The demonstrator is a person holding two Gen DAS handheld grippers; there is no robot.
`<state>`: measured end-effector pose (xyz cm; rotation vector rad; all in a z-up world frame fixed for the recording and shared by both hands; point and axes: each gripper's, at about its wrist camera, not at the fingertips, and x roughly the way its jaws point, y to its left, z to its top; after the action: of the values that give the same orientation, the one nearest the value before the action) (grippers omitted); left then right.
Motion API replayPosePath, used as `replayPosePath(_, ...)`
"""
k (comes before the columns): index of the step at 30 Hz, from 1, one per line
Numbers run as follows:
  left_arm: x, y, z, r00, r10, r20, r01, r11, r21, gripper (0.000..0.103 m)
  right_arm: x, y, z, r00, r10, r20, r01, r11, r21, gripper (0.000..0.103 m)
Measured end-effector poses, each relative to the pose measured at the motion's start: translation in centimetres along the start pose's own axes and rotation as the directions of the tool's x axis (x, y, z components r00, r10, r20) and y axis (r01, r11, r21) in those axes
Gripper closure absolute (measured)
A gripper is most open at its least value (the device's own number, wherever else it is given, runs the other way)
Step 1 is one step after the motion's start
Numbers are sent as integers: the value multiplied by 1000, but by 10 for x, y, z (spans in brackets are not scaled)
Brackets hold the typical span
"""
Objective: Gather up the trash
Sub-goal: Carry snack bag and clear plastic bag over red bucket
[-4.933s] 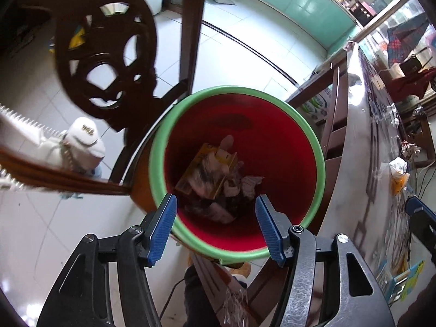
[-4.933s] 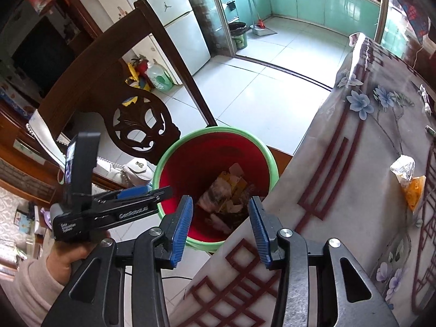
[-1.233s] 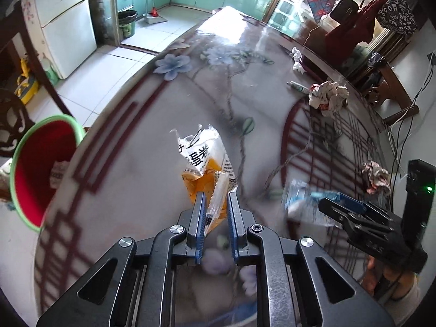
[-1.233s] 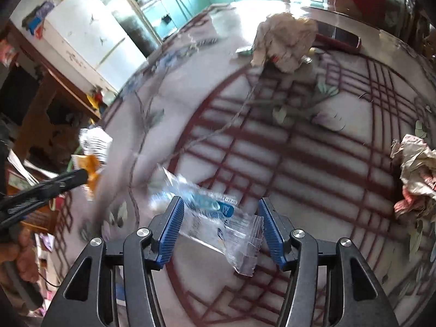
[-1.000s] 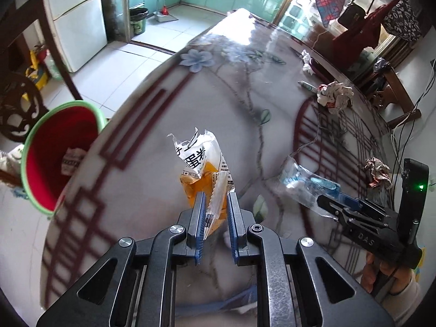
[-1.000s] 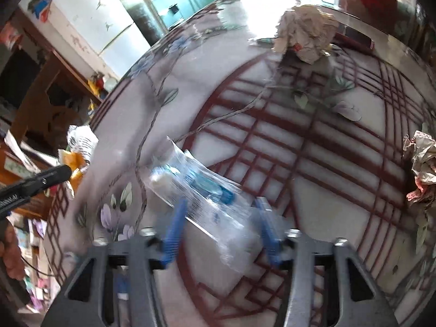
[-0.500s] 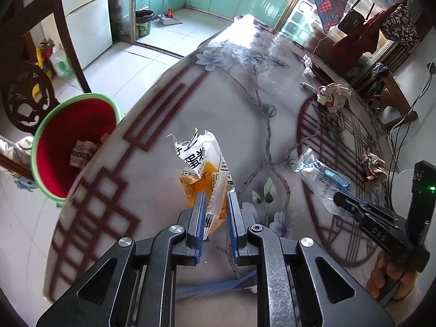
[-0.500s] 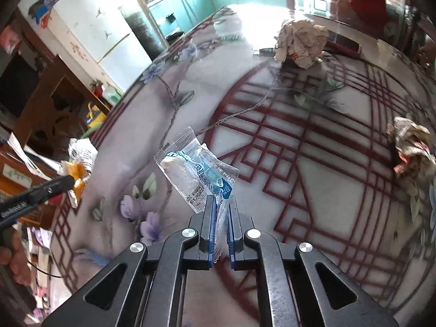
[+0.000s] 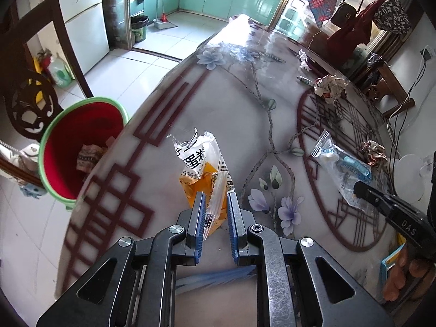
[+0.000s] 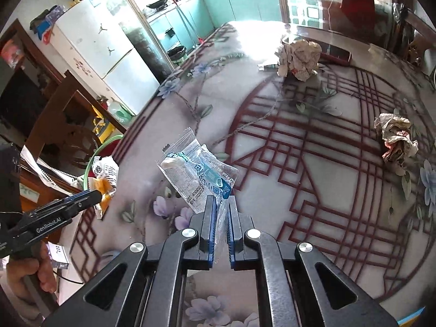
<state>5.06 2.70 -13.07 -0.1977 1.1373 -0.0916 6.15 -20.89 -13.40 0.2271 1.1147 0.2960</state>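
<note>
1. Change from half a second earlier: the left gripper [image 9: 215, 212] still clamps the orange-and-white snack wrapper [image 9: 203, 163], and the red bin [image 9: 79, 147] sits slightly closer to frame centre than before. The right gripper [image 10: 220, 215] remains pinched on the clear plastic packet [image 10: 196, 171], lifted off the table [image 10: 313, 163] as before.
2. Gripper state: both pairs of blue-padded fingers are closed on their loads, the left on the wrapper's lower orange part, the right on the packet's lower corner.
3. Materials and shapes: the snack wrapper is crinkled film, torn open at the top, white with black printed characters above an orange base. The clear plastic packet is flat, transparent and glossy, with blue printing and a white object inside. The bin is round, red inside, with a green rim, and holds crumpled paper.
4. Position of task items: both pieces hang above the tabletop; the bin stands on the floor just beside the table's left edge.
5. Surroundings: two crumpled paper wads [image 10: 298, 54] [image 10: 395, 136] lie well apart on the glossy floral-and-lattice tabletop. A carved dark wooden chair [image 9: 24, 103] stands behind the bin; a white refrigerator [image 10: 100, 51] stands beyond.
</note>
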Motion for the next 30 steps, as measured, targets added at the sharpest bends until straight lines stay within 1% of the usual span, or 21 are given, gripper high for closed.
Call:
replayPosePath(6, -6, 11, -1, 1000, -1, 14, 1, 1000, 0, 88, -6, 21, 4, 1000, 9, 12, -9, 1000, -22, 97)
replayPosePath(13, -13, 29, 0, 1000, 4, 28, -4, 1000, 1, 88, -7, 55, 8, 1000, 15, 24, -13, 998, -66, 97)
replayPosePath(21, -15, 70, 6, 1000, 1, 24, -1, 1000, -24, 88, 6, 97, 18, 1000, 9, 22, -7, 996, -93, 97)
replayPosePath(30, -6, 117, 18, 1000, 8, -7, -8, 1000, -12, 88, 22, 143, 29, 1000, -12, 24, 14, 995, -98, 97)
